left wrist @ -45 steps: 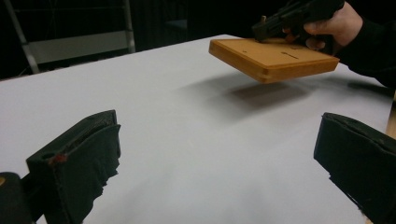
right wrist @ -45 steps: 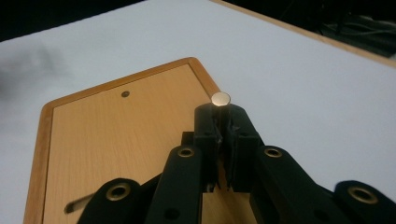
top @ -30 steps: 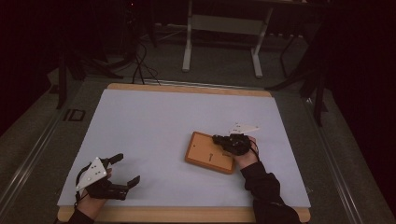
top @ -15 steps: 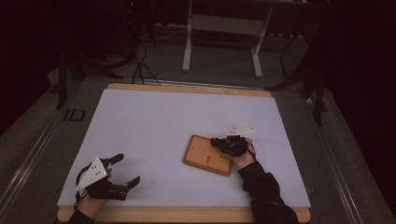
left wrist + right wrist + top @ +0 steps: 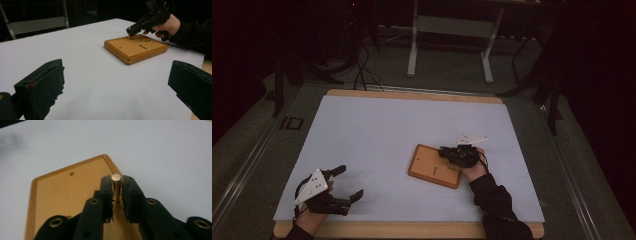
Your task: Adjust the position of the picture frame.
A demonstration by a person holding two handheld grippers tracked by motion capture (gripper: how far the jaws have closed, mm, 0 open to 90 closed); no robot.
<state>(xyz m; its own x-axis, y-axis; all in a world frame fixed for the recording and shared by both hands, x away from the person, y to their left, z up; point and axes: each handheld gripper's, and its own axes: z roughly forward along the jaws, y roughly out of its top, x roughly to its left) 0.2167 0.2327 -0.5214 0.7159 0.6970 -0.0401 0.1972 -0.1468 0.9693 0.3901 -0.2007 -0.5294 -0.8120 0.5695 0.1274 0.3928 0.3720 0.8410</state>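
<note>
A flat wooden board [image 5: 432, 167] with a raised rim lies on the pale sheet, right of centre. My right gripper [image 5: 448, 152] hovers over its far right part, shut on a small pale peg [image 5: 116, 178]. The peg stands upright between the jaws, its lower end down at the board [image 5: 62, 195]; whether it sits in a hole is hidden. The left gripper view shows that gripper [image 5: 130, 32] tipped down onto the board [image 5: 135, 48]. My left gripper [image 5: 349, 182] rests near the front left corner, open, nothing between its jaws [image 5: 115, 82].
The board has a small round hole [image 5: 71, 173] and a short slot [image 5: 143, 46]. The pale sheet [image 5: 387, 130] covers a wooden table with its front edge [image 5: 412, 230] close to the hands. A metal stand [image 5: 449, 30] and cables lie on the dark floor beyond.
My right gripper has edged slightly left and toward the person over the board. The left gripper has stayed where it was.
</note>
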